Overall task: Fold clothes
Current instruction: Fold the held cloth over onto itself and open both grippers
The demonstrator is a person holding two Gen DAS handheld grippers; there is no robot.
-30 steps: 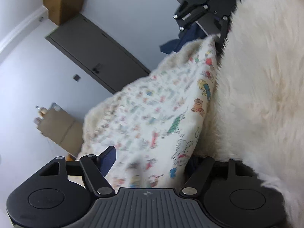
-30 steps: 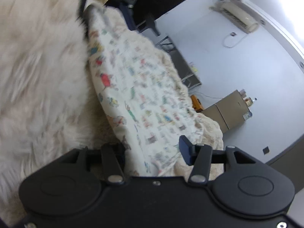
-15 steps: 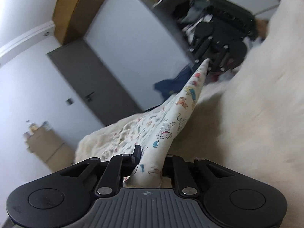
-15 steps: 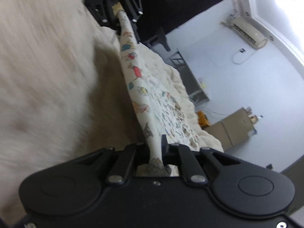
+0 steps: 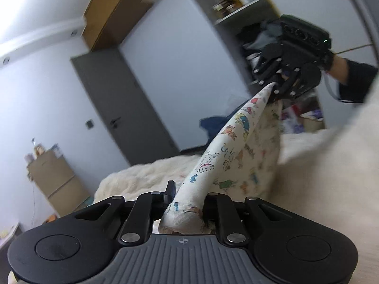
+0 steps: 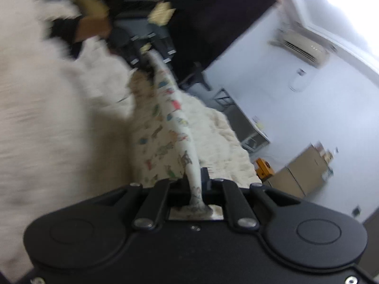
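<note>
A white garment printed with small coloured cartoon figures (image 5: 227, 156) is stretched in the air between both grippers, above a cream fluffy blanket (image 5: 319, 189). My left gripper (image 5: 187, 196) is shut on one end of its bunched edge. At the far end, my right gripper (image 5: 272, 86) pinches the other end, held by a hand in a dark sleeve. In the right wrist view the garment (image 6: 175, 127) runs from my right gripper (image 6: 195, 182), shut on it, up to the blurred left gripper (image 6: 146, 56). The cloth below the taut edge hangs loosely toward the blanket (image 6: 47, 130).
A grey door (image 5: 123, 108) and a brown cabinet (image 5: 54, 182) stand at the left wall. A dark blue cloth (image 5: 213, 127) lies beyond the blanket. Shelves with clutter (image 5: 241, 2) are behind the right gripper. An air conditioner (image 6: 300, 45) and an orange object (image 6: 264, 168) appear at the right.
Both grippers went from open around the garment's edge to shut on it, then lifted it off the blanket and drew it taut between them.
</note>
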